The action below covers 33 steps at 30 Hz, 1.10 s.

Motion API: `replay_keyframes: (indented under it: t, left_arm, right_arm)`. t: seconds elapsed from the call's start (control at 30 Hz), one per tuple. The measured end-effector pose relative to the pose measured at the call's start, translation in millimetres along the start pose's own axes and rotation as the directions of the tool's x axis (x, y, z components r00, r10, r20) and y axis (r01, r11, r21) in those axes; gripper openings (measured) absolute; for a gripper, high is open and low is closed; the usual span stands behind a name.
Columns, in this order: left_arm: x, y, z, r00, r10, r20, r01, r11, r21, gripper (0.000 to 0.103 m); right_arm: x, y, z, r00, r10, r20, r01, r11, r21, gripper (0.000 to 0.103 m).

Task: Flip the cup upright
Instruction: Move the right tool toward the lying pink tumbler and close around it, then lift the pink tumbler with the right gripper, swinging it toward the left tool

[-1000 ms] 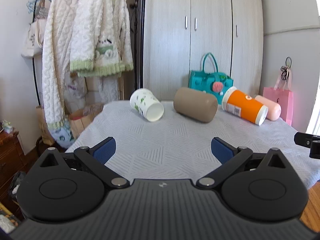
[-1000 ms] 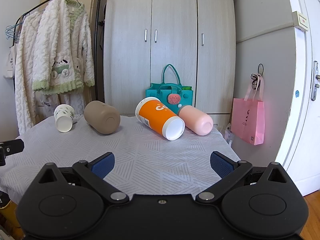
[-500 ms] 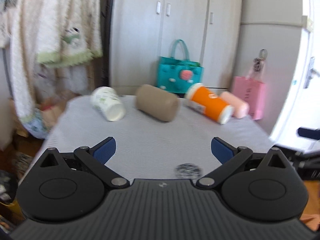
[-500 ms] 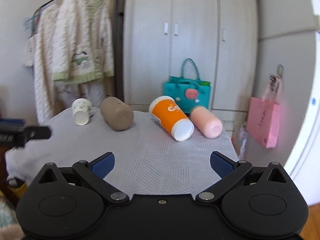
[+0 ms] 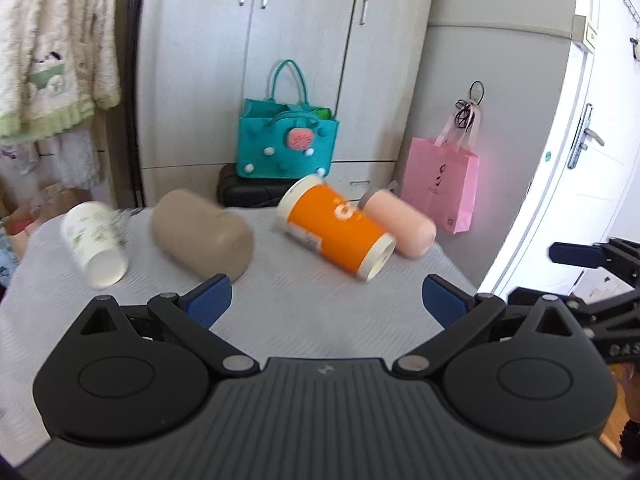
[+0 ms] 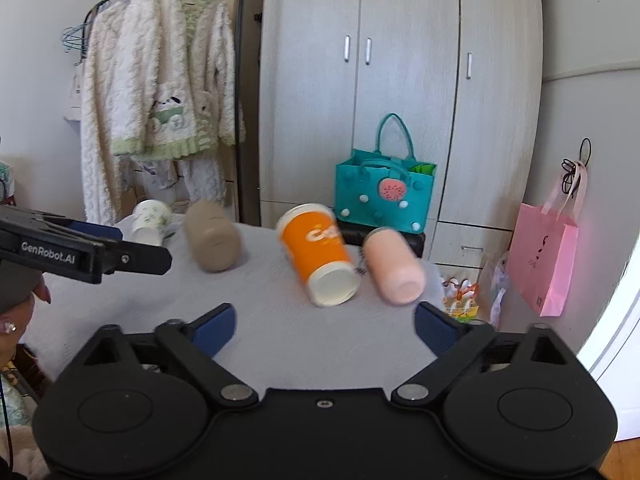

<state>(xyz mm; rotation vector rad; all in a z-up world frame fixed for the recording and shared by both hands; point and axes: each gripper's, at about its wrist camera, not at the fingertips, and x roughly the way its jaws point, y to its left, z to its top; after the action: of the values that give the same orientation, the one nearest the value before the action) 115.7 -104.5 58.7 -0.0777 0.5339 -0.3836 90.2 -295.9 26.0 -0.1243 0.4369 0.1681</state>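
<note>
A: How is the table laid out, and why?

B: Its grey patterned cloth is seen carrying four cups in a row along the far edge, all on their sides, so each one is left to be stood up. Behind that edge a teal bag and a pink bag are seen, off the table and out of the way.

A: Which cups are meant?

B: Going by bulk, the orange cup is placed right of the middle, its white mouth turned toward the near edge. The tan cup is laid left of the middle. The pink cup is set just beside the orange one, toward the far right corner; contact cannot be told. The small white cup is left near the far left corner, mouth toward the near edge.

A: And the grippers?

B: The left gripper is held over the near edge with its blue pads spread wide and nothing between them. The right gripper is likewise held wide and empty. No cup is touched. The wide spread is judged to suit a sideways grasp on a cup body, with the orange cup most nearly framed by both.
</note>
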Motion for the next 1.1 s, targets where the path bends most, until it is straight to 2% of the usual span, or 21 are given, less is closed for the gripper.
replay_keyframes:
  t: [0.07, 0.23, 0.47, 0.73, 0.87, 1.1]
  left_arm:
    - [14.8, -2.4, 10.1, 1.000, -0.027, 0.004, 0.027, 0.999, -0.032, 0.103]
    - [57.0, -17.1, 31.4, 0.994, -0.101, -0.037, 0.099, 0.993, -0.065, 0.103]
    - [106.4, -22.5, 48.7, 0.990, -0.086, -0.115, 0.081, 0.995, -0.049, 0.101]
    - [151.2, -33.4, 76.5, 0.985, -0.114, -0.127, 0.117, 0.993, 0.010, 0.100]
    - [176.4, -30.8, 80.7, 0.975, -0.153, -0.164, 0.153, 0.988, -0.012, 0.100]
    - [202.8, -30.2, 81.9, 0.963, -0.175, -0.202, 0.172, 0.984, -0.033, 0.100]
  right_arm:
    - [12.4, -13.6, 8.9, 1.000, 0.015, -0.019, -0.015, 1.000, 0.003, 0.076]
    - [48.4, -42.5, 23.3, 0.992, 0.072, -0.103, -0.069, 0.997, 0.028, 0.067]
    - [105.5, -73.5, 31.9, 0.968, 0.165, -0.190, -0.151, 0.985, 0.089, 0.067]
    - [170.6, -103.9, 35.5, 0.948, 0.201, -0.248, -0.172, 0.976, 0.134, 0.067]
    - [197.6, -112.5, 39.1, 0.933, 0.223, -0.281, -0.192, 0.972, 0.134, 0.069]
    - [232.8, -116.4, 43.8, 0.915, 0.237, -0.327, -0.213, 0.971, 0.108, 0.071]
